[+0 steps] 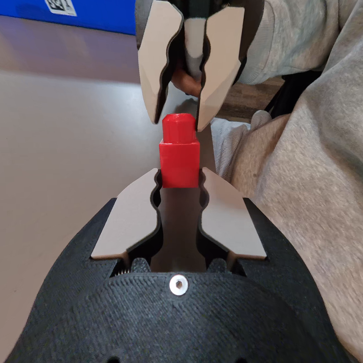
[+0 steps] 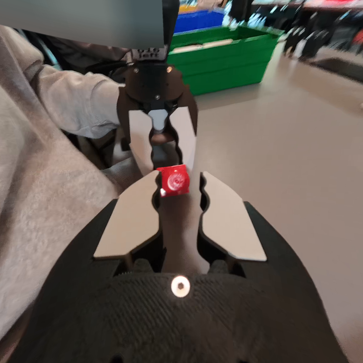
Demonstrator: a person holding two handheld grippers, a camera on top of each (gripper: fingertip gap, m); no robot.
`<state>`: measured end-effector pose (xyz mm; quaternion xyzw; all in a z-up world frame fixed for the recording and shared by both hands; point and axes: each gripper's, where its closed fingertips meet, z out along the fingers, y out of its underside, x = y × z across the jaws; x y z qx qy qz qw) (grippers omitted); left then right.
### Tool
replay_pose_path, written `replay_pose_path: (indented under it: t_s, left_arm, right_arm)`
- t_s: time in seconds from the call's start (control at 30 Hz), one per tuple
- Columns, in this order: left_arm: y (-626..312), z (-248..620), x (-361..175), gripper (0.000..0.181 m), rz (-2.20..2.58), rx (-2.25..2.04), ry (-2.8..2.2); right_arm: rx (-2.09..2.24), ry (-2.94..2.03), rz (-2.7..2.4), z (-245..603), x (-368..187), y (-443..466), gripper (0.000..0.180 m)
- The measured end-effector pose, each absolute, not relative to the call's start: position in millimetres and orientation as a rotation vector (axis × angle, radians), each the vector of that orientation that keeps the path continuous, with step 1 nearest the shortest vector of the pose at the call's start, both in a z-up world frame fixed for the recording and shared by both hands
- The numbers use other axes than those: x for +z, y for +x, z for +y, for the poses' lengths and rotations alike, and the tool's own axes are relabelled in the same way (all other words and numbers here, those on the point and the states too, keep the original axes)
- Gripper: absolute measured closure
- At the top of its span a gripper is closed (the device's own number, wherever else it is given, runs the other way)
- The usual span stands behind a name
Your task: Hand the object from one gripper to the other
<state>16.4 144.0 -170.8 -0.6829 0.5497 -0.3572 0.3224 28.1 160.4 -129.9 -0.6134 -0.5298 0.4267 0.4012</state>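
A red block (image 1: 179, 167) with a square base and a round stud is held off the table. My left gripper (image 1: 180, 170) is shut on its base, stud pointing away from it. My right gripper (image 1: 177, 123) comes in from the opposite side, open, with its jaws on either side of the stud; one fingertip (image 1: 202, 125) touches the stud and the other stands a little apart. In the right wrist view the block (image 2: 174, 181) shows stud-on between my right gripper's (image 2: 180, 174) open fingers, close against the left one, with the left gripper (image 2: 170, 167) behind it.
A grey table (image 1: 59, 137) lies below. A blue box (image 1: 88, 15) stands at its far edge. A green crate (image 2: 222, 59) and a blue bin (image 2: 196, 17) stand further back. The person's grey sleeves and body (image 1: 294, 176) are close beside both grippers. One gripper's finger ends stand about 5 centimetres off the other's.
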Motion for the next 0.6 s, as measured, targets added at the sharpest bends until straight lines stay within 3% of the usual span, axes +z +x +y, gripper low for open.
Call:
replay_pose_path:
  t_s: [0.07,0.13,0.6]
  left_arm:
    - [15.6,149.3,-163.9,0.144,1.378,-0.971,-1.783]
    - [15.2,154.4,-152.9,0.144,1.286,-1.045,-1.762]
    - [19.7,152.4,-101.6,0.145,1.007,-1.419,-1.578]
  right_arm:
    - [1.034,-1.484,-1.256,171.8,-118.3,30.1,0.127]
    - [1.047,-1.439,-1.177,178.4,-106.3,33.9,0.124]
    - [1.396,-1.385,-0.988,169.7,-76.3,33.8,0.135]
